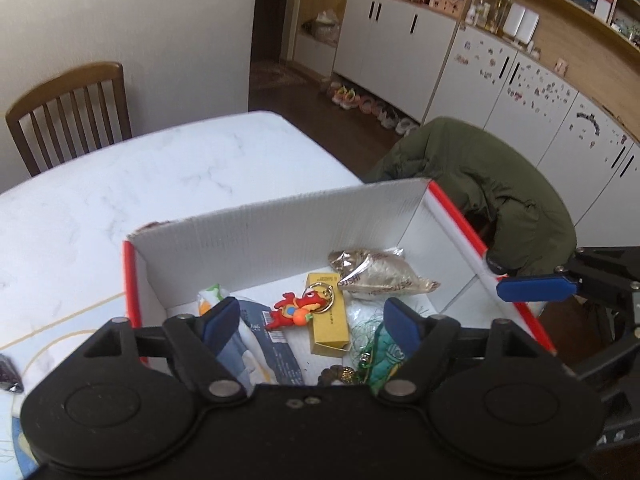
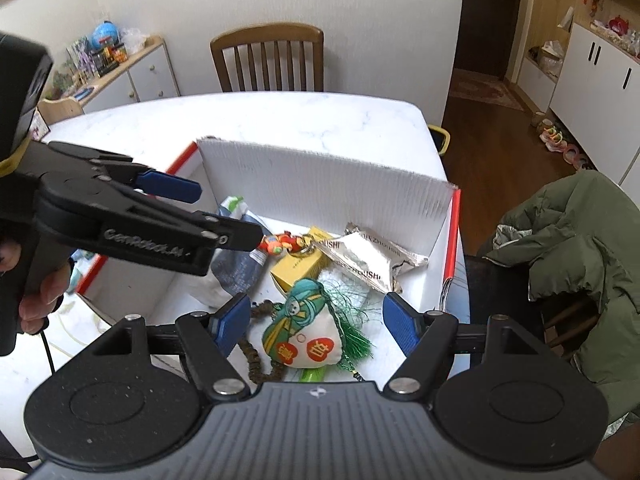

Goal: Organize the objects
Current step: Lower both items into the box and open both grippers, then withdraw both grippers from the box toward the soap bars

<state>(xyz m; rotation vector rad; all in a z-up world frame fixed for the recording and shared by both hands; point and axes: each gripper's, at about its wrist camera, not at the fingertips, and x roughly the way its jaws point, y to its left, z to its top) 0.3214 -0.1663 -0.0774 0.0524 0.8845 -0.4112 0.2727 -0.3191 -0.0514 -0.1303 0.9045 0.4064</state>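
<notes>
A white cardboard box (image 1: 280, 240) with red edges stands on the marble table. Inside lie a red dragon keychain (image 1: 296, 308), a yellow carton (image 1: 328, 324), a silver snack packet (image 1: 380, 276), a blue-grey packet (image 1: 260, 352) and a green-and-white sachet (image 2: 304, 332) with a green tassel. My left gripper (image 1: 311, 324) is open above the box's near side, holding nothing. My right gripper (image 2: 316, 326) is open over the sachet, also holding nothing. From the right wrist the left gripper (image 2: 228, 214) appears above the box's left part, over the keychain (image 2: 280, 244).
A wooden chair (image 2: 268, 60) stands at the table's far side. A green jacket (image 2: 580, 240) hangs over a chair right of the box. A dark bead string (image 2: 256, 360) lies in the box. A small dark object (image 1: 8, 372) sits at the table's left.
</notes>
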